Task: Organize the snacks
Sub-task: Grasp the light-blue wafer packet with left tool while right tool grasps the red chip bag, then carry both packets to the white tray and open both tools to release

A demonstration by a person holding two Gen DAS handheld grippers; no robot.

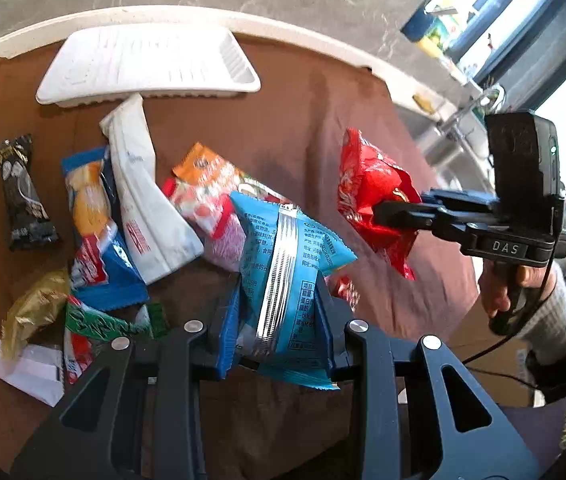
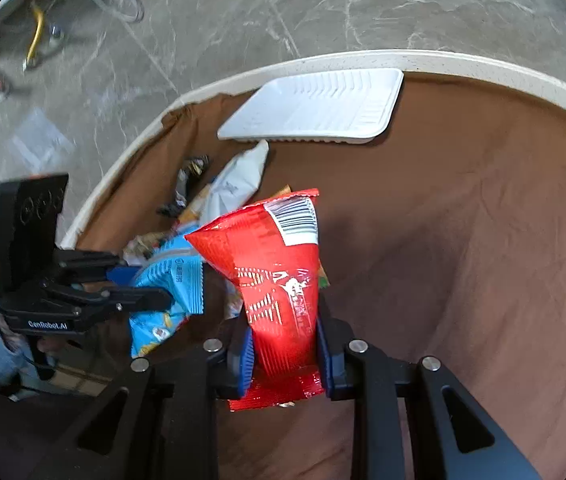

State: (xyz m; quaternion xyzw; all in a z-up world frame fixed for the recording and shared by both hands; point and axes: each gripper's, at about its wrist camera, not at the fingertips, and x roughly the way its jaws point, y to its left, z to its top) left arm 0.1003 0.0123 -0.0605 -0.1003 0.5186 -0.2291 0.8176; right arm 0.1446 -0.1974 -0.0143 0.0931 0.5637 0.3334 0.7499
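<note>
My left gripper [image 1: 281,328] is shut on a light blue snack packet [image 1: 287,256], held above the brown cloth; the same packet [image 2: 171,280] shows at the left of the right wrist view. My right gripper [image 2: 283,356] is shut on a red snack bag [image 2: 279,276] with a barcode at its top, also lifted off the cloth. In the left wrist view that red bag [image 1: 371,196] hangs from the right gripper [image 1: 387,212] at the right. A white ribbed tray [image 1: 147,64] lies empty at the table's far edge. Several loose snack packets [image 1: 135,200] lie in a heap left of centre.
A brown cloth [image 2: 463,240] covers the round table with its pale rim [image 2: 483,64]. A black snack bar [image 1: 23,192] lies apart at the left. Gold, green and white wrappers [image 1: 39,312] sit near the front left. A hand in a grey sleeve [image 1: 531,292] holds the right gripper.
</note>
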